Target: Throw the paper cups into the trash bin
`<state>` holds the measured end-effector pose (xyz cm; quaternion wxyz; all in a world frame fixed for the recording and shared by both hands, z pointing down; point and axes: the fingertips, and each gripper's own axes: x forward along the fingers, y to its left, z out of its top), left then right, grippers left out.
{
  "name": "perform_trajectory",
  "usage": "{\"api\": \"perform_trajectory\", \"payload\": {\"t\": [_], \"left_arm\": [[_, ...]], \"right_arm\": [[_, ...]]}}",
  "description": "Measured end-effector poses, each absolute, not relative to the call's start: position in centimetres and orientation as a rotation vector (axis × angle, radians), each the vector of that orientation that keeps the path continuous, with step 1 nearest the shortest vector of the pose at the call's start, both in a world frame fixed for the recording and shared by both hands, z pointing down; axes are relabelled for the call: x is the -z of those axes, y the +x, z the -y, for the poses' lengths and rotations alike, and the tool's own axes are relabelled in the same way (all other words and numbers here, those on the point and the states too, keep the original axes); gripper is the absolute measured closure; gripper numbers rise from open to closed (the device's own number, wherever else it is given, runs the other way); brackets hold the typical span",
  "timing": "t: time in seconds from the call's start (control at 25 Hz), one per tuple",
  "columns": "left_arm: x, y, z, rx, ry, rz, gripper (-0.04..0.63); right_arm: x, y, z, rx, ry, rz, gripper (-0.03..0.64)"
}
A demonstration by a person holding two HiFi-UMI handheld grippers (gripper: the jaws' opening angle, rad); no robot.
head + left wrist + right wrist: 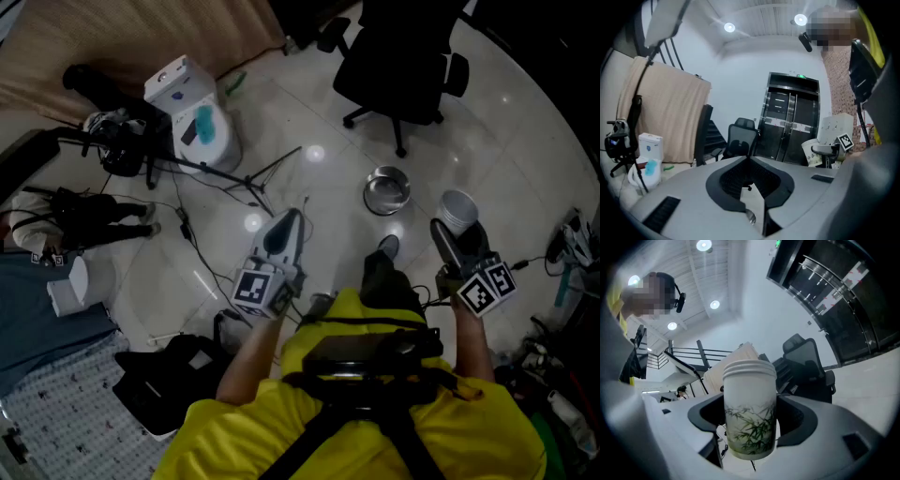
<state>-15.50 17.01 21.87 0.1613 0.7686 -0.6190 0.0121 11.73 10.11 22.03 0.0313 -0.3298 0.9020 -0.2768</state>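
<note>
A white paper cup (457,208) printed with green bamboo leaves stands upright between the jaws of my right gripper (457,227), which is shut on it and holds it in the air. The right gripper view shows that paper cup (750,404) filling the gap of the right gripper (751,427), rim up. A round metal trash bin (386,171) stands on the floor just left of the cup. My left gripper (286,225) is shut and holds nothing, left of the bin. In the left gripper view, the left gripper (749,161) has its tips together, with the held paper cup (812,151) at right.
A black office chair (398,56) stands beyond the bin. A white appliance (192,112) and a black tripod (225,173) are on the floor to the left. A black bag (173,375) lies at lower left and cables (572,239) at far right.
</note>
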Motion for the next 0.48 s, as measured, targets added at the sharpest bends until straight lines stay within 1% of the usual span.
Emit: {"api": "perform_trajectory", "payload": {"t": [0.24, 0.48], "left_arm": [[-23.8, -7.7, -3.3, -0.102, 2.281, 1.639, 0.583], [-23.3, -3.2, 3.0, -0.102, 2.364, 1.516, 0.583]], "right_arm": [[-22.8, 15.0, -0.1, 0.824, -1.001, -2.832, 0.282], [-21.9, 17.1, 2.7, 0.824, -1.068, -2.791, 0.282]]}}
